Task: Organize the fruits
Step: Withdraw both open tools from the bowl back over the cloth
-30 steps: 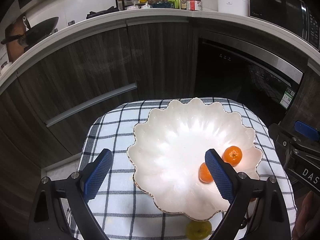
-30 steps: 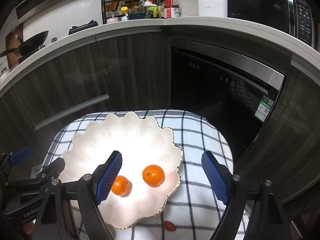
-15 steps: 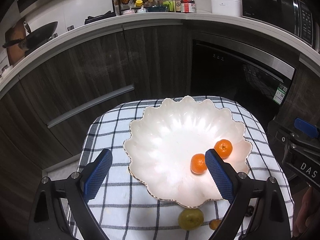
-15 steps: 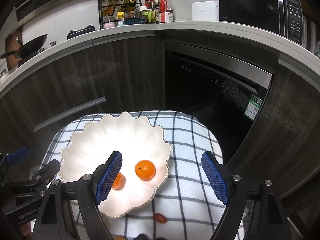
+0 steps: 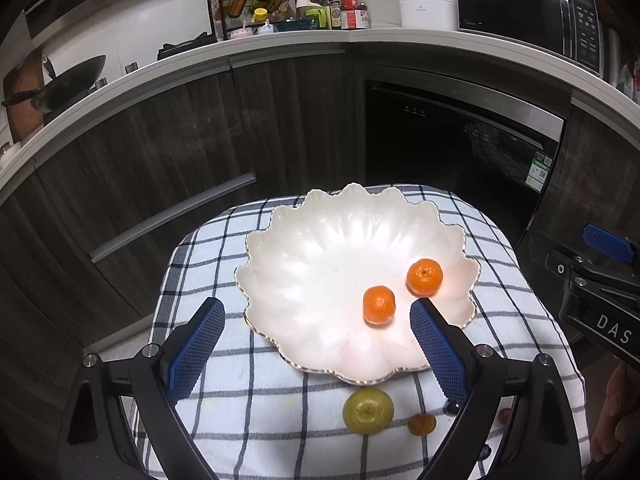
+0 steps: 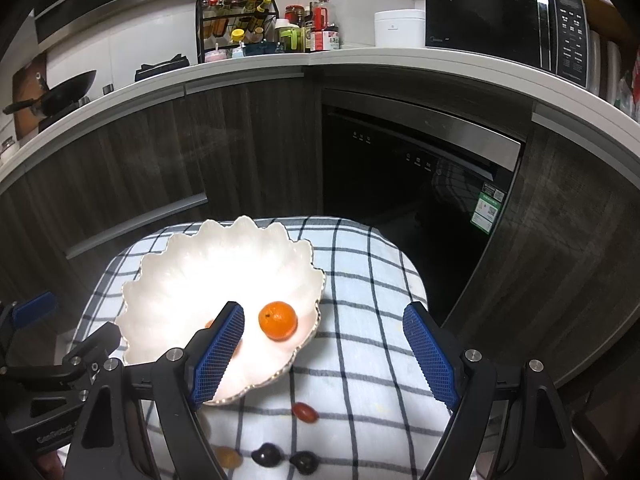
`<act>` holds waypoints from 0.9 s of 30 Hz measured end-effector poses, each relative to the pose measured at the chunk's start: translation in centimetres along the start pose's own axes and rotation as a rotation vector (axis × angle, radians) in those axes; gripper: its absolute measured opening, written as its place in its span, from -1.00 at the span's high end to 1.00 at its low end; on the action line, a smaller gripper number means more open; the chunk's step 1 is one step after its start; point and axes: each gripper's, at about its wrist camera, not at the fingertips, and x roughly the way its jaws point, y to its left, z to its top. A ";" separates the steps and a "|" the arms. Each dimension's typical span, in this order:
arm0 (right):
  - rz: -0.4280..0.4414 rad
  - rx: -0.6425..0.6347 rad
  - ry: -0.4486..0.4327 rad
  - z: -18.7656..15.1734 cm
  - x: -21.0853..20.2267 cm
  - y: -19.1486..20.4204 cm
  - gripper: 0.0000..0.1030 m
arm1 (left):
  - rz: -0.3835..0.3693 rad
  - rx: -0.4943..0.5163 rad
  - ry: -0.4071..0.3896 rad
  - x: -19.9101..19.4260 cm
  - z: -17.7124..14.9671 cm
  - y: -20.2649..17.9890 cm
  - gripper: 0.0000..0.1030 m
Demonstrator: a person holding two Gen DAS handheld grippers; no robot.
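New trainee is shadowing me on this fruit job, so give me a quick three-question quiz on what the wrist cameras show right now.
1. How many oranges lie in the white scalloped bowl?
2. True or false: the green apple is inside the bowl.
3. Is either gripper holding anything: left gripper, right gripper?

Key
1. Two: one orange and a second orange.
2. False; it sits on the checked cloth, in front of the bowl.
3. No; both stand open, fingers empty.
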 end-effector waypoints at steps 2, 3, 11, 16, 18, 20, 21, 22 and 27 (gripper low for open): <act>0.000 0.002 -0.001 -0.4 -0.4 -0.2 -0.60 | -0.002 0.001 0.004 -0.3 -0.4 -0.2 -0.84; 0.002 0.002 -0.001 -0.6 -0.5 -0.3 -0.60 | -0.004 0.001 0.007 -0.4 -0.6 -0.3 -0.84; 0.002 -0.009 -0.008 -2.1 -2.0 -1.0 -0.60 | -0.024 -0.006 0.018 -1.9 -2.6 -1.4 -0.84; 0.004 -0.018 0.001 -3.1 -2.8 -1.7 -0.60 | -0.035 0.002 0.016 -2.7 -3.7 -2.2 -0.84; 0.007 -0.020 0.006 -3.5 -2.9 -1.8 -0.60 | -0.044 0.006 0.017 -2.9 -4.2 -2.5 -0.84; 0.007 -0.026 0.007 -3.9 -3.2 -2.0 -0.60 | -0.047 0.008 0.018 -3.1 -4.5 -2.8 -0.84; 0.007 -0.028 0.007 -4.1 -3.3 -2.1 -0.60 | -0.051 0.010 0.019 -3.2 -4.7 -2.9 -0.84; 0.008 -0.029 0.008 -4.3 -3.4 -2.2 -0.60 | -0.053 0.010 0.019 -3.2 -4.8 -3.0 -0.84; 0.014 -0.034 0.018 -5.2 -3.6 -2.6 -0.60 | -0.056 0.016 0.019 -3.4 -5.8 -3.6 -0.83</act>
